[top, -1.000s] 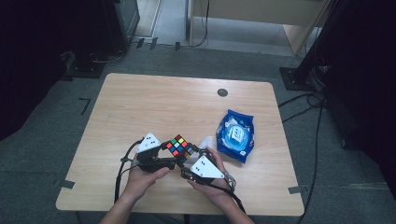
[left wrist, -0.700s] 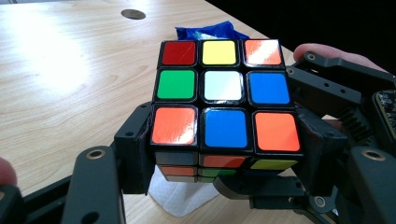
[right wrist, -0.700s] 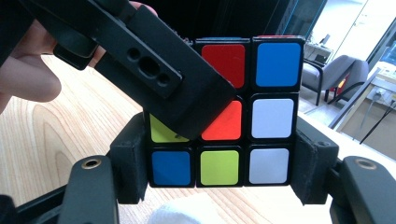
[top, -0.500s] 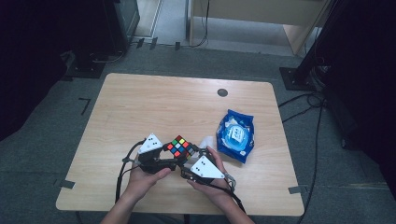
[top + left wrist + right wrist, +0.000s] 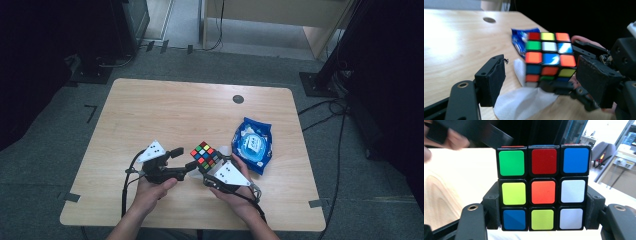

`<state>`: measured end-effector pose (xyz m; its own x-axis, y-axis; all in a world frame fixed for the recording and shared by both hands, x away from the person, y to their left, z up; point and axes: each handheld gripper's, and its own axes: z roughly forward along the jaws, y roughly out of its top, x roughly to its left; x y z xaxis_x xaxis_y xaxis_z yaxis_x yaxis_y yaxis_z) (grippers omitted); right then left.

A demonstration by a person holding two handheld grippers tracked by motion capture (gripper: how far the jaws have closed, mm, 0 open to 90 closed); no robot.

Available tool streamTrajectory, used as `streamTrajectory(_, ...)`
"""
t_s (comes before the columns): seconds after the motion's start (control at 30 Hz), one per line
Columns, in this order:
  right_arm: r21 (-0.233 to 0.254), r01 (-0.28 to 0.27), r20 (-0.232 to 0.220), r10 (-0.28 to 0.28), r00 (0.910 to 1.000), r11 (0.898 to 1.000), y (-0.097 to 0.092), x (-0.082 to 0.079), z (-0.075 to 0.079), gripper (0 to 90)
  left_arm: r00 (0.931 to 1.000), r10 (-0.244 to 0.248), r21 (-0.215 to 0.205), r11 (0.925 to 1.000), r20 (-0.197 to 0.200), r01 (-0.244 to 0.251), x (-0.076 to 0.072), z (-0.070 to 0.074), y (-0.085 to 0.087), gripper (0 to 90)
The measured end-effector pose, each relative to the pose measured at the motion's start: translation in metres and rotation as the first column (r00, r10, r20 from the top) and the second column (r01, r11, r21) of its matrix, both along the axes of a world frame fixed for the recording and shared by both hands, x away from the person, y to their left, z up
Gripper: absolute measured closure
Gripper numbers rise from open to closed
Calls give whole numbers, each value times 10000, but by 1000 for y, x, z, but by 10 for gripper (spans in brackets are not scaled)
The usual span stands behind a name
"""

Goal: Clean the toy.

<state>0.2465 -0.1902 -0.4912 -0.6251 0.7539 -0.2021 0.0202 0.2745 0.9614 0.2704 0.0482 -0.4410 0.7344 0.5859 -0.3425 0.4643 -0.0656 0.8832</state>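
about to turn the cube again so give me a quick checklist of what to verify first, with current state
1. right gripper clamped on the cube, pads on both sides: ok.
2. left gripper jaws have just been opening; its pads are off the cube: ok for regrasping.
3. Cube lifted off the table: ok.
4. White tissue lies under the cube, near the left gripper: not ok.
5. Blue packet apart from the cube: ok.
6. Layers aligned: cannot tell.

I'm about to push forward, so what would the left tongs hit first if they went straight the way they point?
Probably the Rubik's cube, held up by the right tongs; the left tongs stand open just before it, though depth is unclear.
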Motion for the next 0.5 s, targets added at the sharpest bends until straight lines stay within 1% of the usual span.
streamTrajectory(0.03,-49,15,-16,-15,10000,10000,-4,1,1,342,9999,145,-118,9998,-31,-145,1,-1,3,240)
streamTrajectory(0.07,-179,105,-13,-106,9999,9998,-11,1,2,342,9997,228,-109,9997,-94,-229,3,-2,4,240)
streamTrajectory(0.1,-296,196,11,-196,9998,9994,-16,2,3,342,9994,272,-5,9996,-191,-272,4,-5,3,241)
streamTrajectory(0.13,-354,291,-65,-293,9995,9990,-22,3,3,342,9992,309,131,9994,-258,-306,5,-7,2,241)
streamTrajectory(0.17,-326,371,-128,-376,9992,9988,-26,3,3,342,9987,330,326,9990,-381,-318,6,-12,-1,245)
streamTrajectory(0.2,-276,527,-299,-535,9981,9982,-32,5,3,342,9985,326,461,9985,-437,-306,7,-16,-3,258)
streamTrajectory(0.23,-311,559,-378,-571,9977,9979,-35,6,3,342,9980,325,830,9962,-537,-279,7,-21,-9,274)
streamTrajectory(0.27,-350,729,-498,-746,9960,9967,-40,8,2,342,9977,372,1226,9920,-564,-301,7,-25,-14,317)
streamTrajectory(0.3,-362,829,-571,-849,9948,9959,-43,9,2,342,9976,399,1599,9867,-573,-303,7,-30,-20,339)
streamTrajectory(0.33,-284,906,-722,-924,9931,9955,-46,10,1,342,9979,323,1908,9814,-567,-209,7,-34,-24,357)
streamTrajectory(0.37,-253,924,-766,-941,9926,9954,-47,11,1,342,9982,195,2482,9687,-576,-46,6,-41,-34,376)
streamTrajectory(0.4,-237,983,-808,-1000,9917,9949,-49,11,0,342,9985,219,2933,9560,-501,-62,5,-45,-40,403)
streamTrajectory(0.43,-223,981,-886,-997,9911,9949,-50,11,0,342,9987,240,3215,9469,-447,-83,5,-48,-44,408)
streamTrajectory(0.47,-213,980,-946,-996,9905,9950,-50,11,-1,342,9987,272,3396,9405,-424,-112,5,-51,-48,419)
streamTrajectory(0.5,-222,968,-935,-985,9907,9951,-50,11,-1,342,9989,268,3714,9284,-387,-105,5,-55,-53,435)
